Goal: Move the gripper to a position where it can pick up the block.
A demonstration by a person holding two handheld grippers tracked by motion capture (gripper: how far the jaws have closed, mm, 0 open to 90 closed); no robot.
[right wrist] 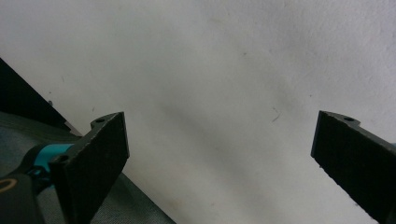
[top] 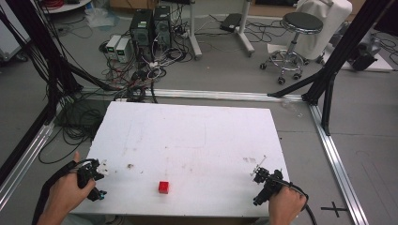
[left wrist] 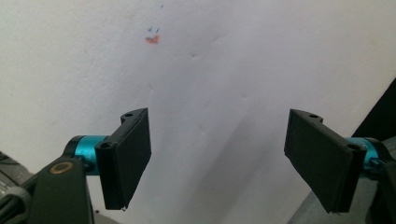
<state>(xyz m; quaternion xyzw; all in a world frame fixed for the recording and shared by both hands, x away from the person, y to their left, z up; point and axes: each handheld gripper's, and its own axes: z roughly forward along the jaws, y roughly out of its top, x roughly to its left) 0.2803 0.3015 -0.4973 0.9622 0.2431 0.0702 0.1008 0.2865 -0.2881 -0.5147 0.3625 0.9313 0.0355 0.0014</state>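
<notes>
Both the left gripper (top: 95,180) and the right gripper (top: 264,183) hang spread wide and empty at the white table's (top: 197,136) near corners. The small red cube (top: 163,187) sits between them near the front edge; whichever gripper goes should straddle it squarely before closing.

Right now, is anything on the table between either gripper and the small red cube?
Nothing visible. The red cube sits alone near the front edge of the white table, with bare surface toward the left gripper and toward the right gripper. Both hold their jaws wide apart, empty.
</notes>
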